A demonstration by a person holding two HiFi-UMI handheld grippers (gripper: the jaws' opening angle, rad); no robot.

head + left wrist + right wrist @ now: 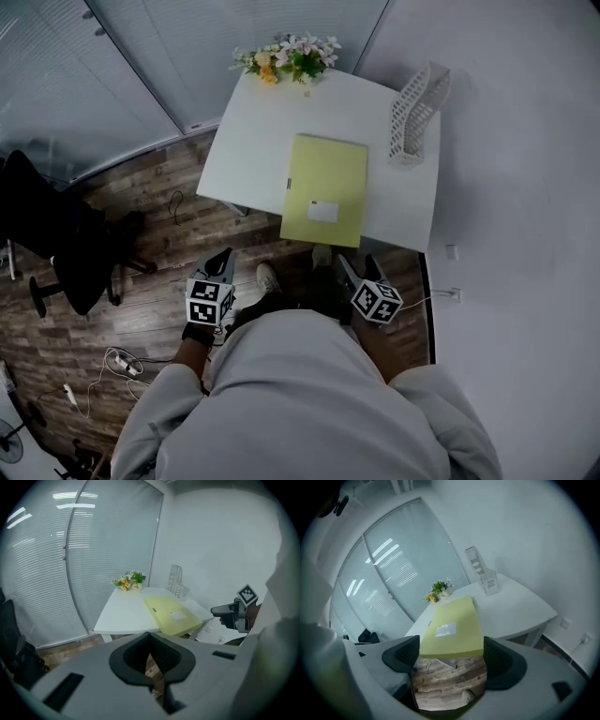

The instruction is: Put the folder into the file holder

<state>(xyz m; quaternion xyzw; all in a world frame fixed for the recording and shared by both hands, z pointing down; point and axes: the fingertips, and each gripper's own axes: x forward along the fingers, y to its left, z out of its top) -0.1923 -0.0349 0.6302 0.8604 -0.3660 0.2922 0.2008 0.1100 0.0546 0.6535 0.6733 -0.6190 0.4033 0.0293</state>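
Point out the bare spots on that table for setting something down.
Widest bare patch: table left of the yellow folder, in front of the flowers. A narrower strip runs between folder and file holder. Crowded: the holder's far right corner.

Matt yellow folder (324, 173), smooth white table (258, 141)

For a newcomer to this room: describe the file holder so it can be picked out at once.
Find the white table beside the blinds. On its right side, near the wall, stands the file holder, right of the flat yellow folder. It alone is a white perforated upright rack.
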